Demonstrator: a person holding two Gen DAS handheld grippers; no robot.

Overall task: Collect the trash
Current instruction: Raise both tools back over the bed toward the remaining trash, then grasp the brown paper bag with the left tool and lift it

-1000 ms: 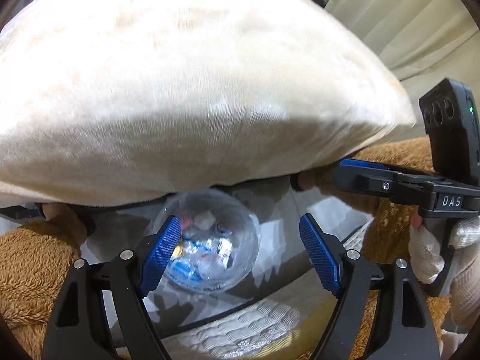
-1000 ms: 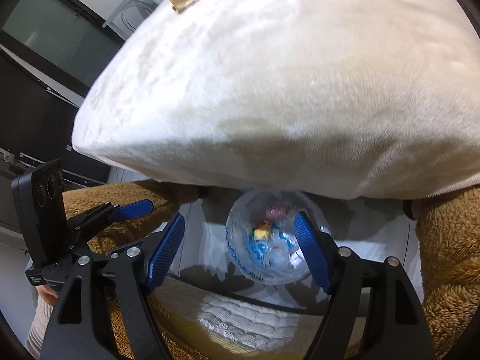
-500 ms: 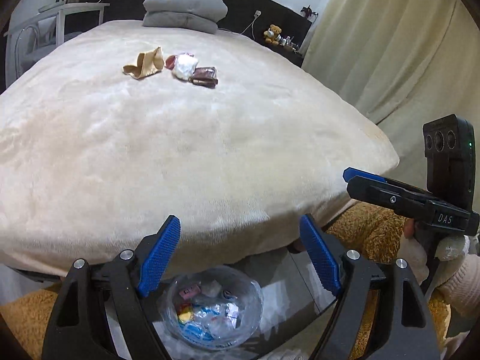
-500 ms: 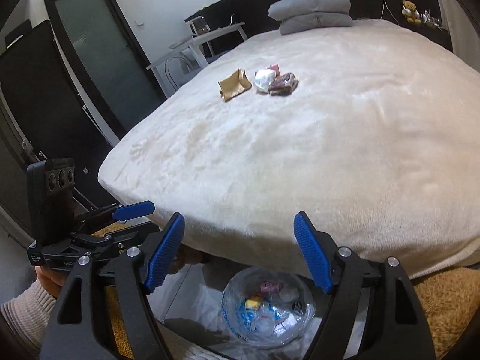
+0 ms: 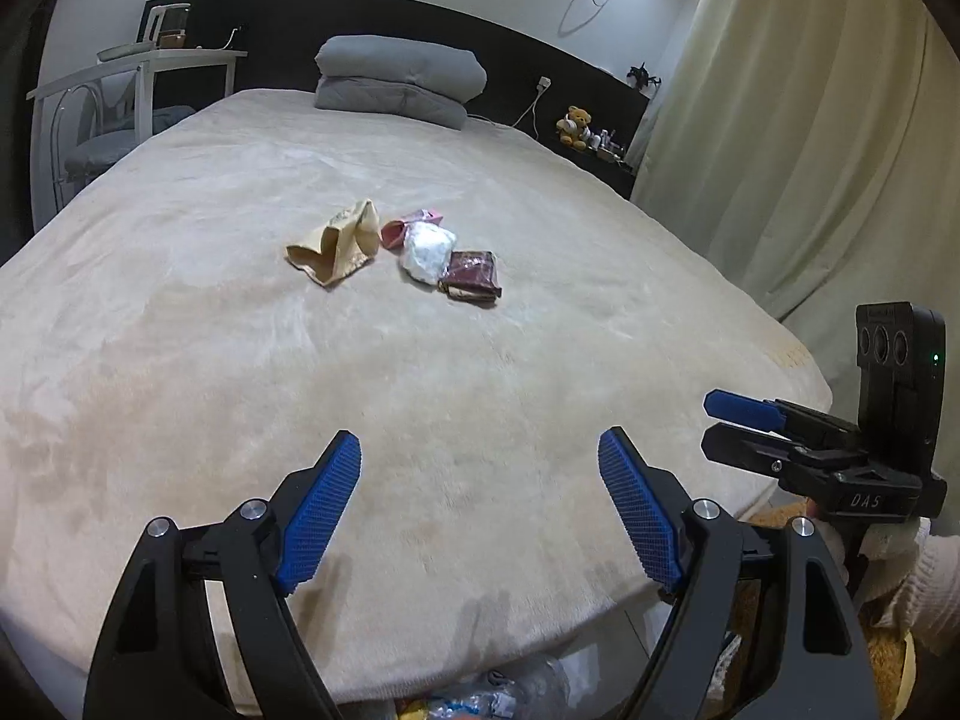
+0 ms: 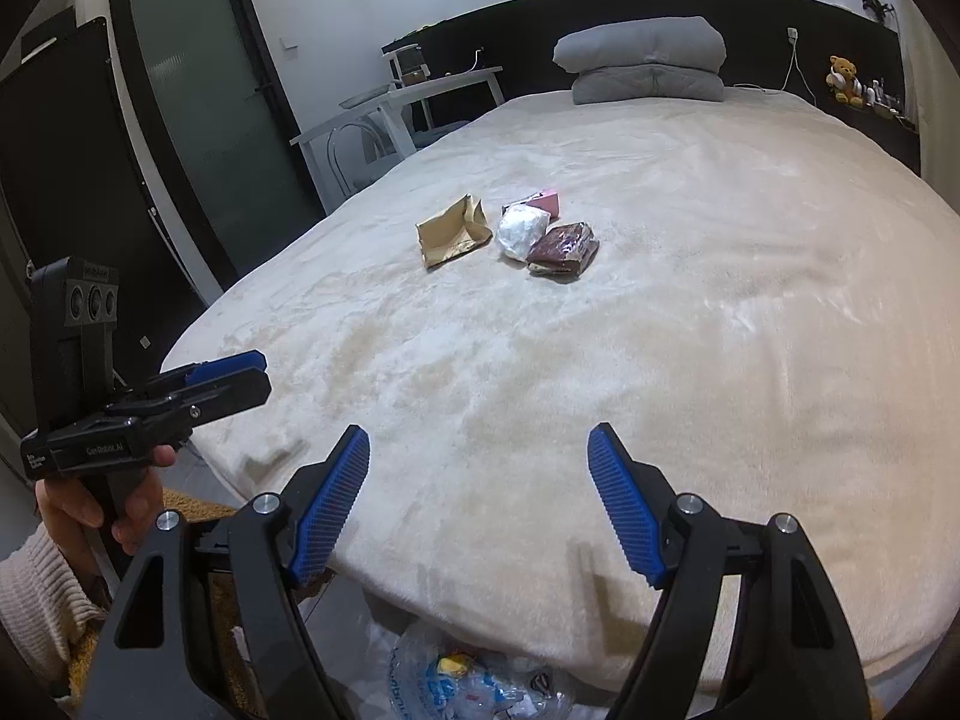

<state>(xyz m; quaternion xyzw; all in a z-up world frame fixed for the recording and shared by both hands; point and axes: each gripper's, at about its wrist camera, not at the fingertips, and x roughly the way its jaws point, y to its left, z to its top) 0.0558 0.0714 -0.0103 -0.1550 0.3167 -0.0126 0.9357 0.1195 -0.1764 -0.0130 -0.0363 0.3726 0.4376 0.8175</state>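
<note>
Several pieces of trash lie together in the middle of the cream bed [image 5: 180,360] [image 6: 750,330]: a crumpled tan paper bag [image 5: 336,243] [image 6: 451,231], a white crumpled wad [image 5: 427,252] [image 6: 521,231], a pink wrapper [image 5: 411,222] [image 6: 540,202] and a dark red packet [image 5: 471,275] [image 6: 564,249]. My left gripper [image 5: 480,456] [image 6: 225,378] stands open over the bed's near edge, far short of the trash. My right gripper [image 6: 479,450] [image 5: 729,420] is open beside it, also empty. A clear plastic bag [image 6: 474,684] [image 5: 480,702] holding wrappers sits on the floor below the bed edge.
Two folded grey pillows [image 5: 399,81] [image 6: 645,60] rest at the black headboard. A white desk and chair [image 5: 120,96] [image 6: 390,114] stand left of the bed, a curtain [image 5: 810,150] on the right, a dark door [image 6: 198,108] on the left. A teddy bear [image 5: 575,123] sits on a shelf.
Both grippers have risen and tilted up from under the bed edge, where they faced the bag on the floor. The bed top and the trash on it have come into view. The jaws kept their width.
</note>
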